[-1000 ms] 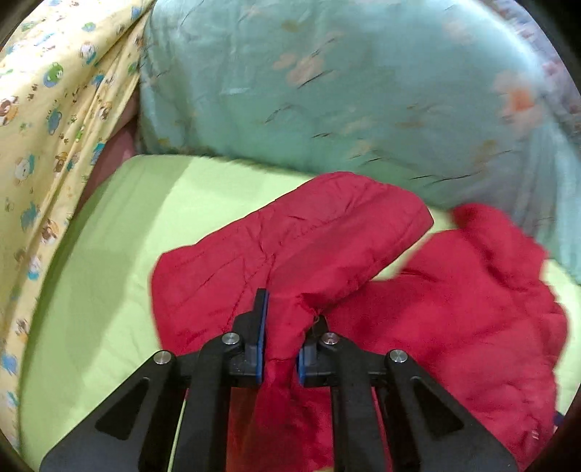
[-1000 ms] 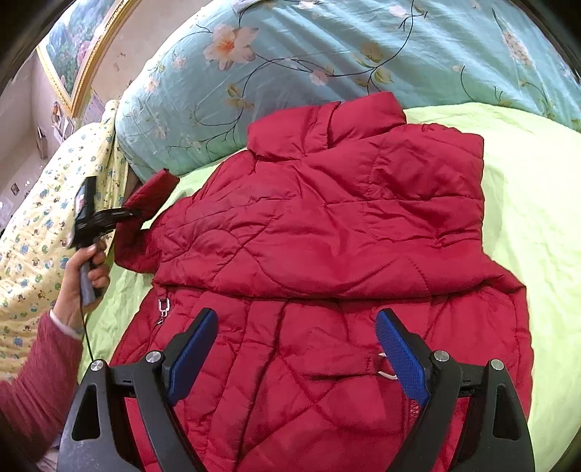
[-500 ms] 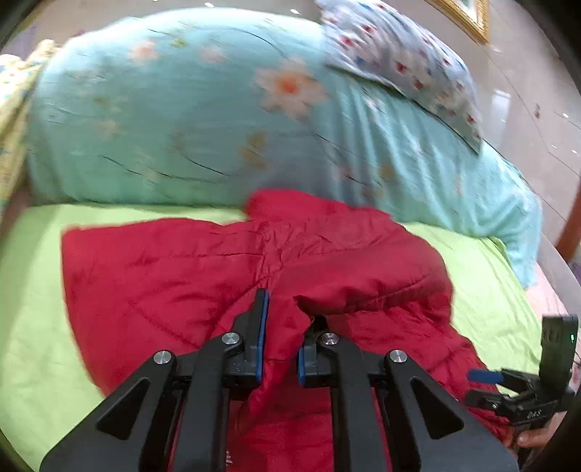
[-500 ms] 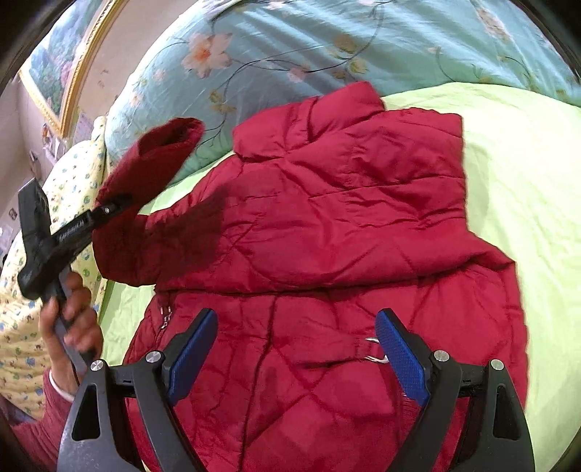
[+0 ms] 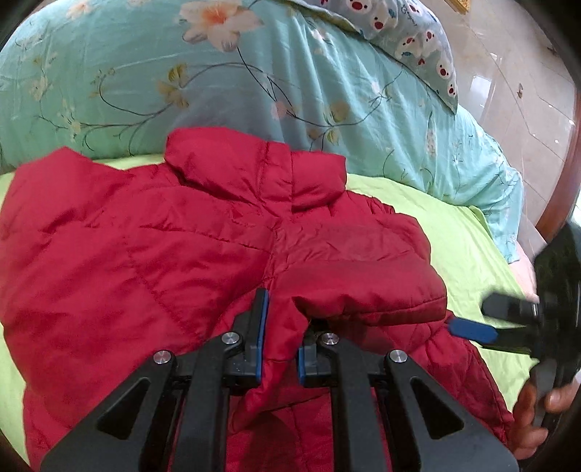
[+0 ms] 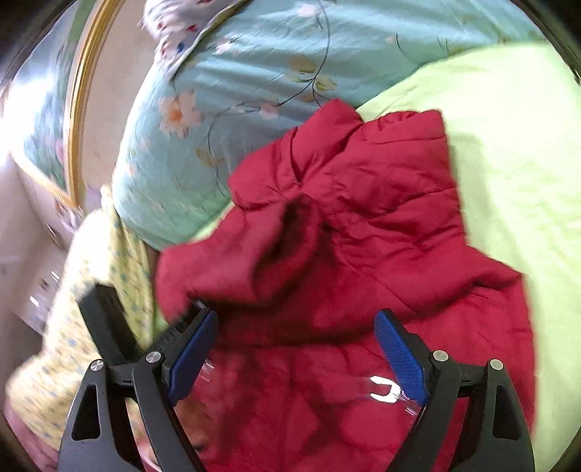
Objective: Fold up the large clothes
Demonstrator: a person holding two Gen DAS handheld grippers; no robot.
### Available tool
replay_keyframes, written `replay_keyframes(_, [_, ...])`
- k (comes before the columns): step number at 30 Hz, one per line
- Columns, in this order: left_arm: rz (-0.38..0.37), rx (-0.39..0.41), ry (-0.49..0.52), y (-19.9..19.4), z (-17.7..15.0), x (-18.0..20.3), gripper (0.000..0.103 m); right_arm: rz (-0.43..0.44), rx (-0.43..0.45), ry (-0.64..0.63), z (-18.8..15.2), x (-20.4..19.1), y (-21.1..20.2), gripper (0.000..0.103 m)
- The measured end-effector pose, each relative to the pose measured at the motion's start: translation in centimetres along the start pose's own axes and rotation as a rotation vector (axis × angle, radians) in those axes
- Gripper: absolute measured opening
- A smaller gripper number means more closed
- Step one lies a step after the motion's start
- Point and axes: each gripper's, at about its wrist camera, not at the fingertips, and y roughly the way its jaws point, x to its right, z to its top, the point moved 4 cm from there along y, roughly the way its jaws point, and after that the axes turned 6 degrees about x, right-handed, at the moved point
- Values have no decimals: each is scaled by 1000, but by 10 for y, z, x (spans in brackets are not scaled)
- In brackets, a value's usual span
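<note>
**Operator:** Left gripper (image 5: 279, 336) is clamped on a fold of the sleeve (image 5: 363, 290), red fabric pinched tight between its two blue pads. I see that sleeve draped across the front of one red jacket (image 5: 145, 254).

**Colleague:** And the other tool?

**Operator:** Right gripper (image 6: 296, 348) has its jaws spread wide with nothing between them; it hovers above the lower part of the jacket (image 6: 381, 218). From the left camera I catch it at the right edge, blurred, with a hand (image 5: 533, 414) around its handle.

**Colleague:** Where does the garment lie?

**Operator:** On one lime-green sheet (image 5: 454, 232), collar toward the pillows. Its collar (image 5: 261, 163) stands up against one big turquoise floral pillow (image 5: 218, 80).

**Colleague:** Any more bedding?

**Operator:** I count a second, smaller pillow (image 5: 410, 32) with a red-and-white print on top of the turquoise one. One yellow patterned cloth (image 6: 101, 290) hangs at the left in the right camera. One gold-framed picture (image 6: 78, 119) is on the wall behind.

**Colleague:** Fastenings?

**Operator:** I see one shiny metal piece (image 6: 381, 388) near the right pad, too blurred to identify.
</note>
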Motion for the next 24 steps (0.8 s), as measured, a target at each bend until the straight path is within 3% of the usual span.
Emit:
replay_keyframes(3, [-8, -1, 3, 1, -3, 3, 10, 84, -36, 111, 11, 4, 27, 89])
replay_keyframes(5, [-7, 0, 4, 1, -3, 3, 11, 138, -74, 176, 15, 7, 49, 83])
replay_keyframes(6, [-7, -14, 3, 2, -4, 3, 12, 151, -89, 199, 17, 8, 59, 61])
replay_keyframes(7, [-3, -33, 4, 3, -5, 2, 13, 159, -106, 216, 17, 8, 69, 31])
replay_keyframes(8, [5, -56, 7, 5, -7, 0, 15, 164, -122, 232, 17, 9, 78, 22])
replay_keyframes(12, [-44, -136, 22, 3, -13, -3, 22, 127, -81, 189, 24, 6, 80, 14])
replay_keyframes(13, [-57, -139, 27, -1, -14, -3, 28, 120, -70, 167, 26, 3, 78, 13])
replay_keyframes(14, [-67, -139, 29, -5, -14, -3, 44, 110, -62, 145, 28, 0, 76, 12])
replay_keyframes(17, [-82, -119, 25, -20, -16, -4, 73, 64, -41, 75, 31, -7, 70, 11])
replay_keyframes(18, [-74, -109, 24, -25, -16, -5, 78, 57, -31, 65, 33, -7, 66, 11])
replay_keyframes(24, [-23, -55, 1, -47, -8, -25, 80, -3, 41, 7, 42, 1, 37, 10])
